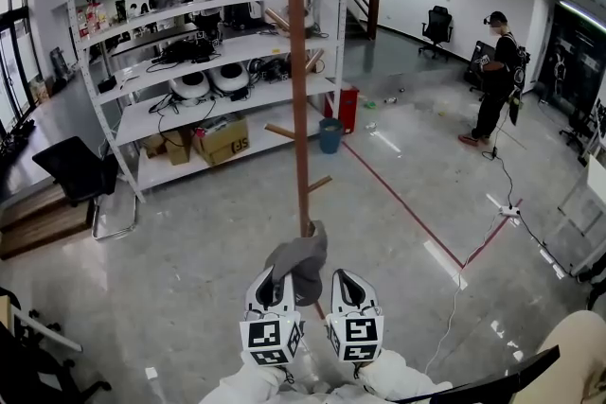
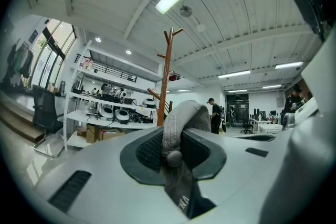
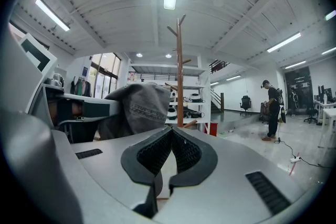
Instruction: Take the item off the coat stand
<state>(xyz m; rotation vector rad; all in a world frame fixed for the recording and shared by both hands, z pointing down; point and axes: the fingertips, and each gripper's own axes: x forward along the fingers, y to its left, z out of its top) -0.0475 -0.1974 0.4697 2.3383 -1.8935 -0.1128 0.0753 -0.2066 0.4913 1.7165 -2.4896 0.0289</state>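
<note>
Over glossy floor, left tool clamps a grey cap near coat stand; right tool closed, empty.

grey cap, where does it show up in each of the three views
Head view: grey cap low centre.
Left gripper view: dead centre, pinched between the jaws.
Right gripper view: left of centre.
Shared landmark: the wooden coat stand behind it.
</note>
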